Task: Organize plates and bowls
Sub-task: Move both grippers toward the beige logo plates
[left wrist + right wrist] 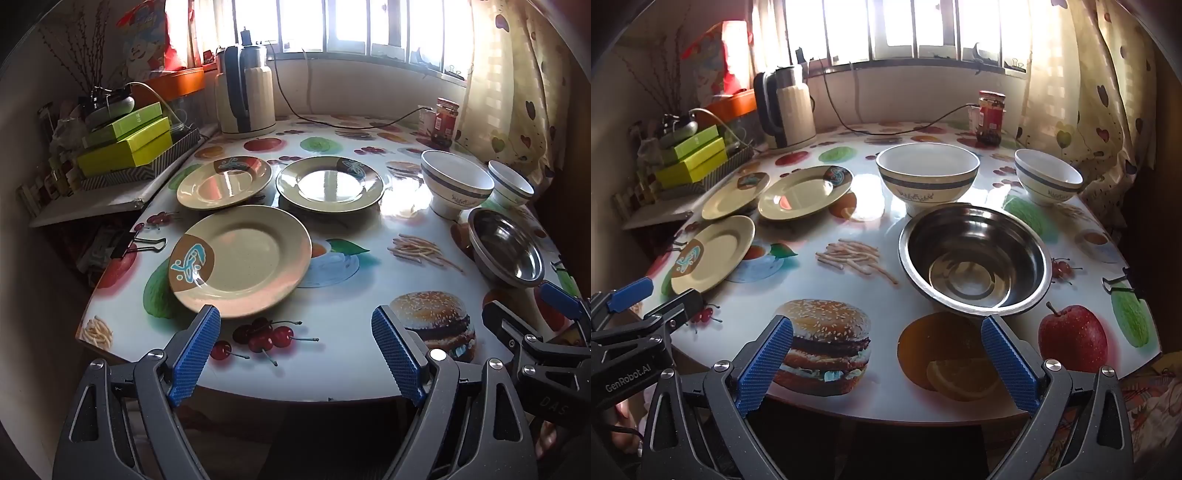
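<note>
Left wrist view: we see the table (332, 295) with its printed cloth, and every dish lies single, none stacked, so we judge the sorting has not begun.
Table: binder clips (140, 243) pinch the cloth at the edge, likely to stop it sliding under moving dishes.
Steel bowl (975, 258): the widest dish; it sits nearest our right gripper, a fair base for nesting the others.
Large white bowl (927, 177): it stands upright just behind the steel bowl, footed, rim up.
Small white bowl (1049, 177): it stands apart at the far right, near the curtain.
Plates: three alike on the left half; the near plate (240, 258) lies just ahead of our left gripper, with the two far plates (225, 182) (330, 182) side by side behind it.
Left gripper (295, 354): jaws wide apart, holding nothing, tilted down toward the near plate.
Right gripper (886, 365): jaws wide apart, empty, aimed at the steel bowl's near rim.
Split: we read plates for the left, bowls for the right.
</note>
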### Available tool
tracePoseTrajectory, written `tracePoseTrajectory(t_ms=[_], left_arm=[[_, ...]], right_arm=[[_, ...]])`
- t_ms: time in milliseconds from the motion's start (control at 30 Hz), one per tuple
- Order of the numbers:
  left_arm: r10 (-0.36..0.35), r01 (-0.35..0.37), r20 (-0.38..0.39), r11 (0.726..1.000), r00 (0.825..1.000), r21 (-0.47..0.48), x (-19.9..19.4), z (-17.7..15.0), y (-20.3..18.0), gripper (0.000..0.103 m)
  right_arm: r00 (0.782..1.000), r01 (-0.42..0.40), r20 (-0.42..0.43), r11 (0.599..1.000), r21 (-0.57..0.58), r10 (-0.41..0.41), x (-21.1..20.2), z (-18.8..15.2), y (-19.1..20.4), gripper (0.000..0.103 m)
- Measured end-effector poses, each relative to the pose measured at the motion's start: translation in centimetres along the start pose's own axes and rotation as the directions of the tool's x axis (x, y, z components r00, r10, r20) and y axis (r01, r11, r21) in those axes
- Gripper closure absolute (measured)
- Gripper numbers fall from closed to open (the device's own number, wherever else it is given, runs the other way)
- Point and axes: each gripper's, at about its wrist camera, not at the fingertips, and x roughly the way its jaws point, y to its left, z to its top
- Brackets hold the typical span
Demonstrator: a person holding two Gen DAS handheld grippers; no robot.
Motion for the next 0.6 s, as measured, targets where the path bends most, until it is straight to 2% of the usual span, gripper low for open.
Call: tracePoseTrajectory(t_ms=[600], left_arm=[[0.003,-0.003,-0.017,1.000,1.000,0.016,0.21,0.73,-0.05,0.018]], right_arm=[[1.000,-0.014,0.009,1.000,-0.015,0.015,0.11,0.41,0.50,0.000]])
